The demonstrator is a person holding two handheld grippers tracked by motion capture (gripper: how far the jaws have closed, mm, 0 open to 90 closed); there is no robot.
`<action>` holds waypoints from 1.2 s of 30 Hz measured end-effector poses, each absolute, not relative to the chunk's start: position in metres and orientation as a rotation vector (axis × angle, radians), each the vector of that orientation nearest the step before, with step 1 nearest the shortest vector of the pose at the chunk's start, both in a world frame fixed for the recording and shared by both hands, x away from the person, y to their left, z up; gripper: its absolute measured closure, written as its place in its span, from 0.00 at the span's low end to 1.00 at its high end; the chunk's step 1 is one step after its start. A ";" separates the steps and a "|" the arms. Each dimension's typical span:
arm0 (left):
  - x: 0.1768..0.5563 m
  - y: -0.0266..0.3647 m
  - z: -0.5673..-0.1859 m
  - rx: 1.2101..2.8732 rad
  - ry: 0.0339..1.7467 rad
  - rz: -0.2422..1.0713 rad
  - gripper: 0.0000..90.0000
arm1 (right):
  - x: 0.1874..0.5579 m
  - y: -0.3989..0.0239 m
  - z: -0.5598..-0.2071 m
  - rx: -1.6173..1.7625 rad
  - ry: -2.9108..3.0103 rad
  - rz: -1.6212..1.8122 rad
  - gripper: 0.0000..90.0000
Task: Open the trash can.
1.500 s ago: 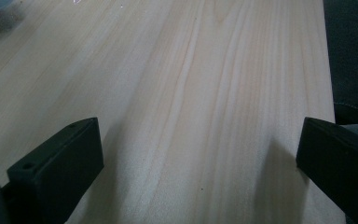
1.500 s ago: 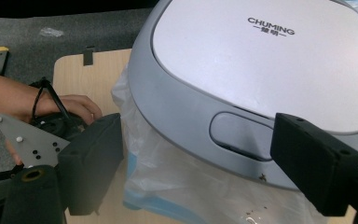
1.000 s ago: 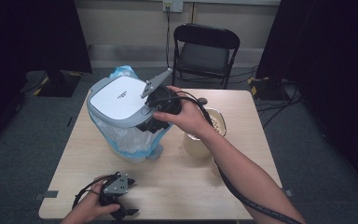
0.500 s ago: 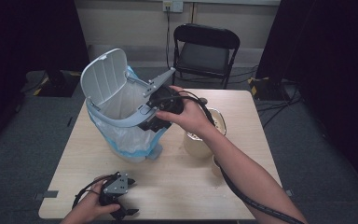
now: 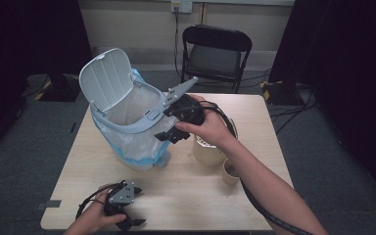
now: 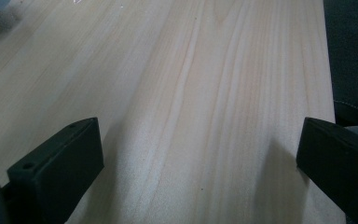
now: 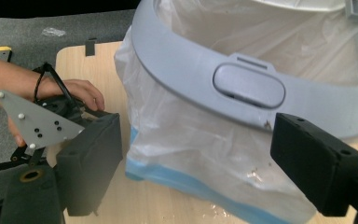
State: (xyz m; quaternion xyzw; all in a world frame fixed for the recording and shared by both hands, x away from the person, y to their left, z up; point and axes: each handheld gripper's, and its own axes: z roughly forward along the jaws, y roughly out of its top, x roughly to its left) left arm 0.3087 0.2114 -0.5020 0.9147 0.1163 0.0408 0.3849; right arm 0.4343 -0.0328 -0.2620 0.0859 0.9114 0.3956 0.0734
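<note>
1. Your right claw (image 5: 172, 128) sits at the front of the bin (image 5: 127, 129), just beside the grey rim (image 7: 191, 70). The jaws stand apart with nothing clamped; they've just been opening a bit after a brief closing, nothing between them.
2. Key relation: in the right gripper view the rim's push button (image 7: 248, 85) lies straight ahead and slightly above the gap between the jaws. The rim band runs crosswise to the claw's line of sight, so any grab on it looks like a pinch from the front edge.
3. The lid (image 5: 106, 78) is up, hinged at the bin's far-left side and leaning toward the far-left corner of the tabletop (image 5: 186, 196). The liner bag (image 7: 205, 154) hangs over the bin wall, with its blue hem near the base.
4. The bin stands on the left half of the tabletop, closer to the far edge than to the near one.
5. Your left claw (image 5: 122, 208) rests at the near edge, left of centre, well apart from the bin. Its jaws are wide apart over bare wood (image 6: 205, 93), holding nothing. The right hand is clearly the nearer one.
6. Count: one bin, one lid, one liner bag, one large cream pot (image 5: 208, 152) and one small cup (image 5: 231, 171), both right of the bin, and one chair (image 5: 215, 54) beyond the far edge.
</note>
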 end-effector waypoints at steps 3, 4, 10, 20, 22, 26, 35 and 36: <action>0.309 0.211 -0.502 2.332 0.296 0.104 0.00 | 0.434 -0.037 -0.265 0.259 2.740 1.189 0.18; 0.309 0.211 -0.502 2.327 0.298 0.104 0.00 | 0.433 -0.040 -0.267 0.269 2.743 1.188 0.18; 0.309 0.211 -0.502 2.330 0.298 0.104 0.00 | 0.431 -0.048 -0.273 0.284 2.740 1.196 0.18; 0.309 0.211 -0.502 2.327 0.298 0.105 0.00 | 0.429 -0.065 -0.289 0.328 2.740 1.212 0.18; 0.309 0.211 -0.502 2.329 0.298 0.104 0.00 | 0.429 -0.067 -0.293 0.339 2.739 1.213 0.18; 0.309 0.211 -0.502 2.332 0.297 0.105 0.00 | 0.428 -0.072 -0.298 0.345 2.747 1.201 0.18; 0.309 0.211 -0.502 2.330 0.297 0.105 0.00 | 0.424 -0.087 -0.309 0.374 2.739 1.208 0.17; 0.309 0.211 -0.502 2.330 0.297 0.105 0.00 | 0.424 -0.087 -0.309 0.374 2.739 1.208 0.17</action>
